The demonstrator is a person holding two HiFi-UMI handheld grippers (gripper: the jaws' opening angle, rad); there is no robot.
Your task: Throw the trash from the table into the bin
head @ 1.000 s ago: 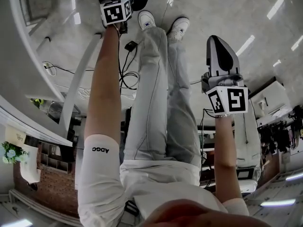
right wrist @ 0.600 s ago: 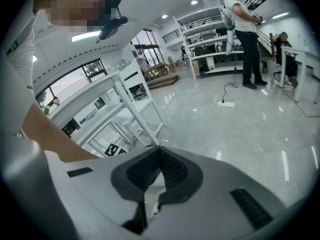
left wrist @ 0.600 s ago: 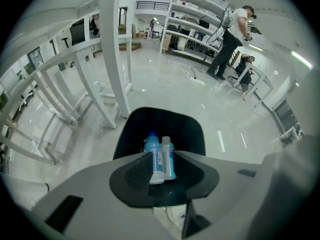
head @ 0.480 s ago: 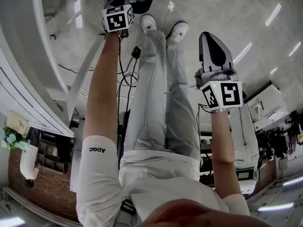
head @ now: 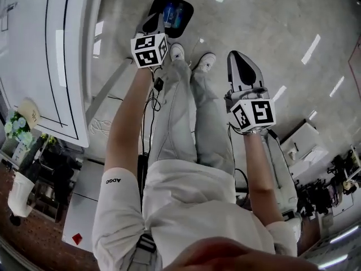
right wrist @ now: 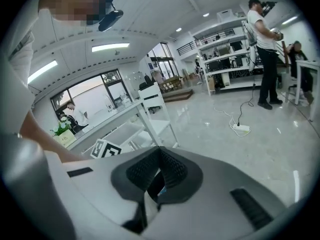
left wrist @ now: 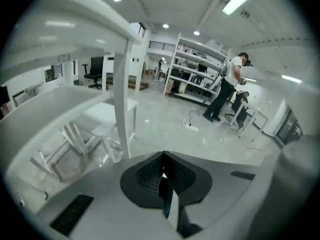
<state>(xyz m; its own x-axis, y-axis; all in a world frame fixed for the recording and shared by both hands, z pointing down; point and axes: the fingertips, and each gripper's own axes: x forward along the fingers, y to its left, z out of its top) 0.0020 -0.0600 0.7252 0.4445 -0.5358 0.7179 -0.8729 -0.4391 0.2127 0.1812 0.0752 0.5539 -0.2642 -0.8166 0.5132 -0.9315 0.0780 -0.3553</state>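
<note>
A black bin [head: 186, 5] stands on the floor ahead of the person's shoes, with a blue item [head: 170, 14] lying inside it. My left gripper [head: 153, 21] hangs just short of the bin's near rim; its jaws have just been closing and nothing is between them. In the left gripper view the left gripper [left wrist: 163, 170] is shut and empty, with only floor beyond it. My right gripper [head: 236, 56] hovers to the right of the shoes. Seen in its own view, the right gripper [right wrist: 159, 154] is shut with no trash visible in it.
A white table [head: 62, 61] runs along the left, with a slanted leg [head: 107, 89]. Cables [head: 151, 97] lie on the floor by the legs, and a power strip [left wrist: 191, 127] farther off. Shelves [left wrist: 192, 69] and standing people [left wrist: 227, 86] are in the background. White equipment [head: 299, 145] sits at right.
Both grippers have risen. The left one, earlier over the bin's opening, now sits short of it and the whole bin shows. Its jaws went from open to shut.
</note>
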